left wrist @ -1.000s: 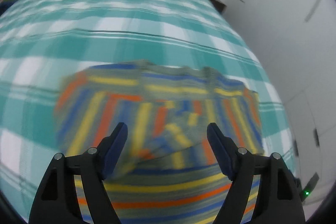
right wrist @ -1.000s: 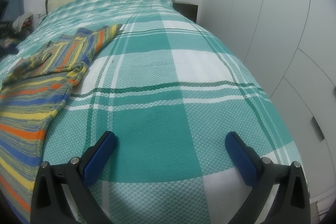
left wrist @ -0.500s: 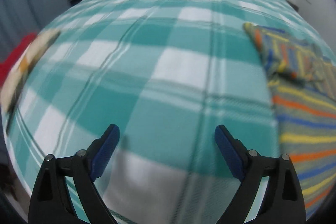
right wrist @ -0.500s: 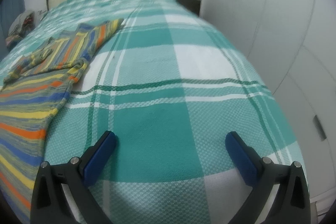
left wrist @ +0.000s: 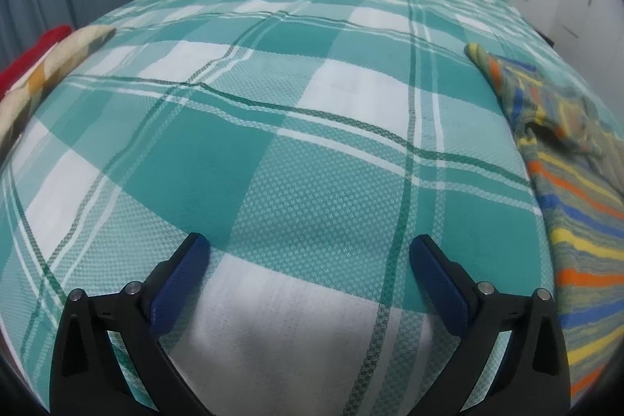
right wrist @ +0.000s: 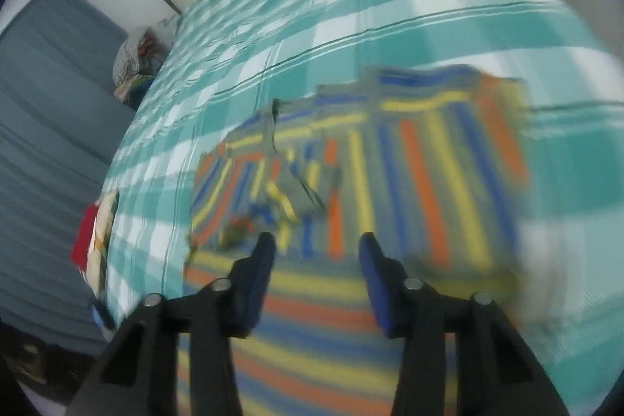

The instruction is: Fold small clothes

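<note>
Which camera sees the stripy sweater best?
The right wrist view, though blurry: the stripy sweater fills its middle, spread on the bed just beyond the open right tongs. The left wrist view catches only an edge of it, beside its open left tongs.

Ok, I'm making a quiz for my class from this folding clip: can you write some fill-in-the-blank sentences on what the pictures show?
1. The striped garment lies on a checked bedspread that is white and ____.
2. The left gripper is open and holds ____.
3. In the left wrist view the garment lies at the ____ edge of the picture.
4. The right gripper hangs over the ____.

Missing words: teal (green); nothing; right; striped garment
</note>
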Available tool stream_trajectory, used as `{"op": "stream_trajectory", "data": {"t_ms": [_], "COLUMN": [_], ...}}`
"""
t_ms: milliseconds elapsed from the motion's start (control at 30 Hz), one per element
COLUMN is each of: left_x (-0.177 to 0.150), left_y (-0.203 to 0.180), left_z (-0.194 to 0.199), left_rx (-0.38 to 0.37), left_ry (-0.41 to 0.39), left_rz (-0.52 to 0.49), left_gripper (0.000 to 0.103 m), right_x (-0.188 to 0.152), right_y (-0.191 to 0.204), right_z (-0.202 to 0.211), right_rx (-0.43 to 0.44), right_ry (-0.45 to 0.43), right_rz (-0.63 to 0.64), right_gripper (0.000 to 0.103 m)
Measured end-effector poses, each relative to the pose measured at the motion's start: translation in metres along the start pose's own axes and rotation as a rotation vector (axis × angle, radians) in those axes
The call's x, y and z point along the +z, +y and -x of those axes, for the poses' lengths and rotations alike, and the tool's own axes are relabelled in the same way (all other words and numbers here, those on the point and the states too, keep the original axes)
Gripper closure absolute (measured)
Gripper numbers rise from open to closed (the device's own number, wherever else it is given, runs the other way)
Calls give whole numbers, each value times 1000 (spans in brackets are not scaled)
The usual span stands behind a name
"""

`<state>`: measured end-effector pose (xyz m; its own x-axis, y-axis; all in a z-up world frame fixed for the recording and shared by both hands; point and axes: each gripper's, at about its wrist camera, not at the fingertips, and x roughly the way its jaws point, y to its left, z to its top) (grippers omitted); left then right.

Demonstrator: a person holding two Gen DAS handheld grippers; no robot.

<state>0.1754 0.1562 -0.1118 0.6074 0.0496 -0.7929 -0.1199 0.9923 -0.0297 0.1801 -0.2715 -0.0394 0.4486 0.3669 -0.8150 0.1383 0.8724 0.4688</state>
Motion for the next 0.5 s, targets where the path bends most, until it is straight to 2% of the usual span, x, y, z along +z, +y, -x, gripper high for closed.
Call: {"op": "stream_trajectory", "data": {"t_ms": [67,200,233,300,333,433,500], "left_x": [0,0,0,1,1,1,0], "left_y": [0,-1,-1,-1,-2,-1,-2], "left_z": [0,-1,-2,-3,-3,-2,-3], "left_rx": [-1,5,4,6,7,7,10], "left_ry": [-1,1,2,6,5,5,4], "left_rz": [1,-4,-5,-7,-8,-8,-9], "left_gripper": [1,1,1,0,0,0,0], "right_x": [11,19,20,23,25,32,36], "right_y": [-3,-13,-14,-13,-8,11,14], "right_z": [-28,-58,-64,-71,-70,-46,-41], "right_rx": [-21,-14,-19,-15,-12,-43,-118], "right_ry": [2,28,38,38,30,-96,-141], "right_rz": [-44,-101,-97,-71,-33,98,150], "right_gripper": [62,64,67,94,100,100,100]}}
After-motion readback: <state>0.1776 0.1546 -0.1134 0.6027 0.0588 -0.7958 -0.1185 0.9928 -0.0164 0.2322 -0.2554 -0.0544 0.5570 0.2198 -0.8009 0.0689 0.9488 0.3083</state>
